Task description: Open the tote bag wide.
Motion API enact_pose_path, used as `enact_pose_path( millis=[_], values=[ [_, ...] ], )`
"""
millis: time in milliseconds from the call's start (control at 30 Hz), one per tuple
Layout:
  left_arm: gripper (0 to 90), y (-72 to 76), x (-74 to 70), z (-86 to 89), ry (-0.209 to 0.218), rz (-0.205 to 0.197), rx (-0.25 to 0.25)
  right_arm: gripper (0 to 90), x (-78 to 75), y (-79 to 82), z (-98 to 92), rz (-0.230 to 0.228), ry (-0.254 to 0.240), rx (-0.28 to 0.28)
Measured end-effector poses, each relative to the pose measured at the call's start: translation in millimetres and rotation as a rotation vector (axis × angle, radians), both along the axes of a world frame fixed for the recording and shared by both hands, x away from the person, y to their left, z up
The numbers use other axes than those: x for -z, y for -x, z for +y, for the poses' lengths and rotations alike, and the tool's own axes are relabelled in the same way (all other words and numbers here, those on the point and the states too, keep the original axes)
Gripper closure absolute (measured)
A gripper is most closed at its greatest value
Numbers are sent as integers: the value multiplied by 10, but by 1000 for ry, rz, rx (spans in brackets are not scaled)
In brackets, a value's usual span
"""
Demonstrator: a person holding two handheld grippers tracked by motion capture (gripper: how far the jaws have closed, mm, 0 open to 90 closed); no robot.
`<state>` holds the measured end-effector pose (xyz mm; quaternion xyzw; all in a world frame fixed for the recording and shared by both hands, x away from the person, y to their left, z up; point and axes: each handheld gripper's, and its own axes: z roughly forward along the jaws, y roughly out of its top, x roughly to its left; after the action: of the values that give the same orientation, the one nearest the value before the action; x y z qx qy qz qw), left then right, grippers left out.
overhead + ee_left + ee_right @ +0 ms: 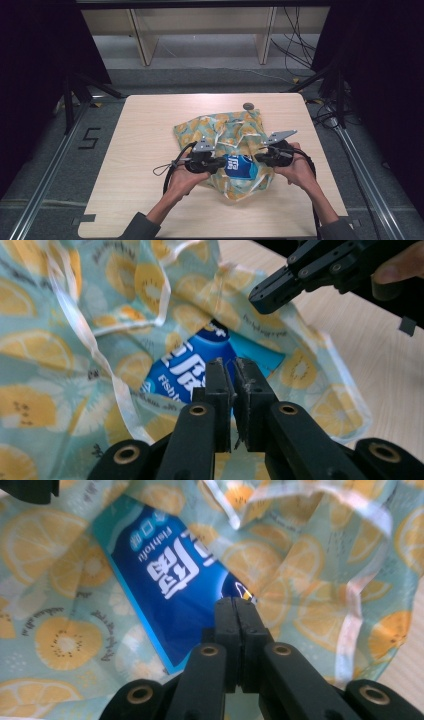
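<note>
Bag [220,131], lemon-print w/ pale ribbon handles, lies crumpled mid-counter [145,130], mouth toward the person. Blue snack packet [239,167] sits in the mouth, partly covered by the fabric, so it's roughly half in; can't tell if it's going in or coming out.

Left claw [218,163] is at the mouth's left edge. In the left gripper view its jaws are nearly together w/ a thin gap; fabric edge lies under the tips, but I can't make out a real pinch, so prob. closed on nothing. Right claw [259,156] is at the mouth's right edge. In the right gripper view the jaws are pressed flat together, tips over the packet [170,595] and the fabric beside it; whether a fold is caught btw them, can't tell.

Progress, as I judge it: bag is laid out, mouth is spread enough to show the packet, both claws are at the opening. Left to do: get a firm hold on the rim or the packet, then move the packet fully in or out. Ribbon handles [75,320] lie loose across the mouth and could snag. Small grey disc [248,105] sits on the counter near the far edge, well apart from the work.
</note>
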<state>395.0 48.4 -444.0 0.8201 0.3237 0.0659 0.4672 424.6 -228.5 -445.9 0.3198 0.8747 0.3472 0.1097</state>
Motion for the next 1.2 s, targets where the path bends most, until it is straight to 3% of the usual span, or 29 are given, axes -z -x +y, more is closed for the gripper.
enact_pose_path(
  millis=[200, 233, 267, 300, 333, 367, 400, 433, 500, 533, 567, 633, 667, 733, 767, 800, 833, 867, 900, 1000, 1133, 1167, 1200],
  values=[
    [841, -32, 167, 120, -115, 40, 28, 900, 92, -52, -2, 36, 64, 17],
    [843, -44, 191, 147, -126, 42, 35, 900, 138, -76, -11, 21, 57, 29],
    [843, -49, 226, 176, -127, 54, 27, 900, 139, -79, -26, 33, 84, 48],
    [844, -53, 250, 211, -135, 60, 26, 900, 159, -102, -44, 34, 97, 30],
    [845, -51, 268, 237, -135, 65, 24, 900, 189, -105, -47, 21, 105, 54],
    [845, -38, 284, 253, -130, 74, 12, 900, 202, -101, -44, 38, 101, 77],
    [845, -29, 290, 275, -157, 61, 16, 900, 206, -100, -30, 45, 100, 101],
    [843, -23, 299, 295, -179, 55, 19, 900, 210, -116, -46, 29, 109, 69],
    [843, -8, 323, 322, -163, 75, 6, 900, 165, -113, -41, 48, 110, 60],
    [843, -2, 321, 329, -159, 72, 16, 900, 184, -111, -32, 9, 82, 60],
    [842, 18, 314, 319, -154, 72, 12, 900, 149, -95, -22, 20, 84, 63],
    [841, 31, 300, 289, -172, 56, 36, 900, 96, -70, 22, 20, 69, 25],
    [840, 39, 298, 269, -187, 47, 42, 900, 107, -56, 59, 5, 49, 42],
    [839, 56, 314, 244, -175, 64, 30, 900, 89, -20, 125, 34, 50, 25],
    [840, 51, 319, 251, -184, 54, 38, 900, 92, -7, 155, 54, 50, 8],
    [840, 53, 328, 262, -191, 53, 36, 900, 139, -19, 192, 35, 43, -17],
    [841, 57, 340, 271, -186, 58, 24, 900, 162, -12, 209, 65, 67, 0],
    [842, 51, 348, 293, -195, 54, 32, 900, 209, -38, 218, 57, 72, -26],
    [843, 59, 360, 295, -183, 70, 11, 900, 256, -74, 218, 55, 99, 4],
    [843, 53, 366, 347, -196, 64, 14, 900, 322, -189, 156, 52, 154, 53],
    [841, 64, 330, 365, -164, 63, 7, 900, 345, -282, 74, 50, 166, 95],
    [840, 73, 307, 362, -157, 54, 4, 900, 321, -260, 81, 72, 155, 113],
    [838, 82, 281, 356, -150, 45, 0, 900, 314, -270, 75, 56, 141, 93]
  ],
)
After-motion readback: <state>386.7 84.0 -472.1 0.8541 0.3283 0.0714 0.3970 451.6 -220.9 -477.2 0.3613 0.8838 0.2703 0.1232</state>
